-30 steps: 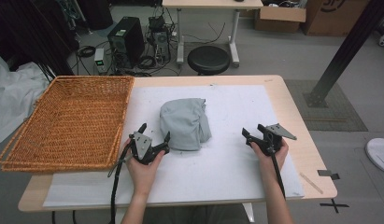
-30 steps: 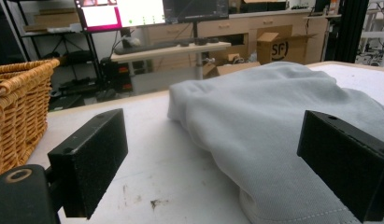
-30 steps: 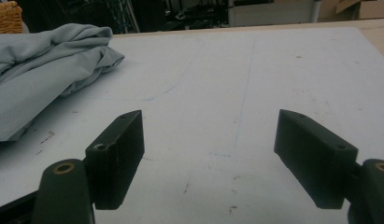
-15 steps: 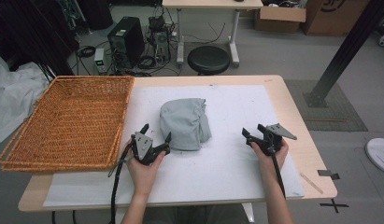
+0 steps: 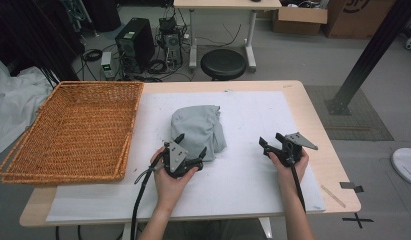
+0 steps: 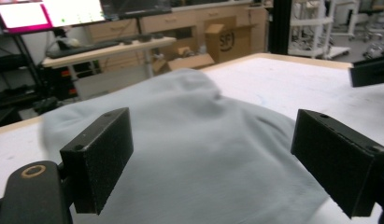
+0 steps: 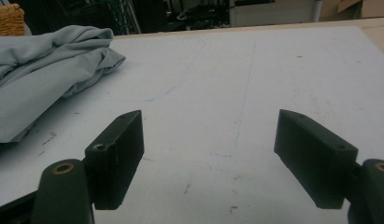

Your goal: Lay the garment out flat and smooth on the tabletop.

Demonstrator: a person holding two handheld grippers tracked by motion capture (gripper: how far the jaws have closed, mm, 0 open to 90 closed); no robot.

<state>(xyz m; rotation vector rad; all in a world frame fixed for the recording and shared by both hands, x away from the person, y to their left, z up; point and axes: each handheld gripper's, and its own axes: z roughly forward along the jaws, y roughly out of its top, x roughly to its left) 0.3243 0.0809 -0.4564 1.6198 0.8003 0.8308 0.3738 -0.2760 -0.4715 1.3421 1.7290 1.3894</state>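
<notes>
While both hands rest low on the white sheet (image 5: 253,185) covering the surface (image 5: 313,107), the high view puts the grey folded cloth (image 5: 199,129) at frame centre, lying flat on that sheet. Left tongs (image 5: 191,146) sit just below the cloth, centre-left of frame, jaws spread with tips at its near edge; contact can't be told from up here. Right tongs (image 5: 271,141) sit centre-right, jaws spread with nothing between them, well apart from the cloth. Wicker basket (image 5: 73,132) fills the left side, partly hanging off the surface edge. Black stool (image 5: 224,64) and a PC tower (image 5: 135,45) stand on the floor beyond, top of frame

Left gripper view: cloth (image 6: 199,154) spans the middle and lower frame, rising as a soft mound straight ahead between the two black jaws. Left tongs (image 6: 210,163) have just been closing a little, yet both pads stand clear of the fabric with cloth between them, so they pinch nothing. Cardboard box (image 6: 224,42) shows at top centre, off the surface

Right gripper view: right tongs (image 7: 210,156) spread wide over bare white sheet (image 7: 255,79), gripping nothing. Cloth (image 7: 45,65) lies in the upper left of frame, folds stacked, well off the jaws. Corner of the basket (image 7: 10,18) peeks in at far top left
</notes>
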